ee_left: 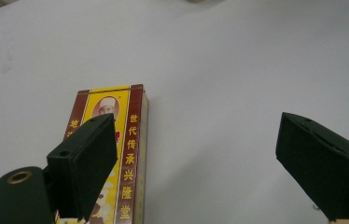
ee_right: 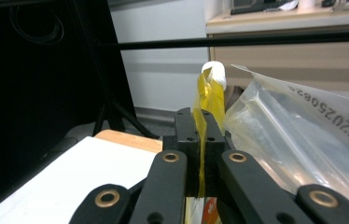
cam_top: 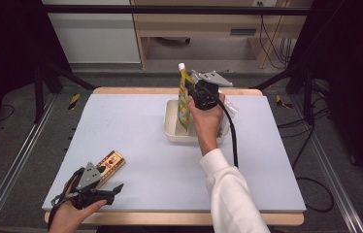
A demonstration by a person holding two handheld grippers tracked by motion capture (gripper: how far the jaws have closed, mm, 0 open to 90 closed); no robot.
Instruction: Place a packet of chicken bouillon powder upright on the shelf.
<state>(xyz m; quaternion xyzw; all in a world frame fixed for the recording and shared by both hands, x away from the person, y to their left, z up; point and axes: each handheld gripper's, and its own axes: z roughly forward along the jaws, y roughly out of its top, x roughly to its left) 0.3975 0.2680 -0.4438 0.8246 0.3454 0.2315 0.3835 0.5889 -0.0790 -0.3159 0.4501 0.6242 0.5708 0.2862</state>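
high view: right gripper (cam_top: 192,92) clamps yellow pouch (cam_top: 185,99) upright over the white bin (cam_top: 172,127) near the tabletop's far edge; thin grip, could slip. left gripper view: jaws wide, box (ee_left: 128,140) near front-left corner could get nudged. right gripper view: pouch edge pinched.

Left gripper (cam_top: 106,190) low at near table edge, jaws wide apart; right gripper (cam_top: 192,92) raised, jaws clamped.

We read yellow Chinese characters, 世代传承兴隆堂, down the dark red border of the yellow box (ee_left: 112,154). On the clear plastic bag (ee_right: 303,135) we make out printed digits, 2025082, the rest cut off.
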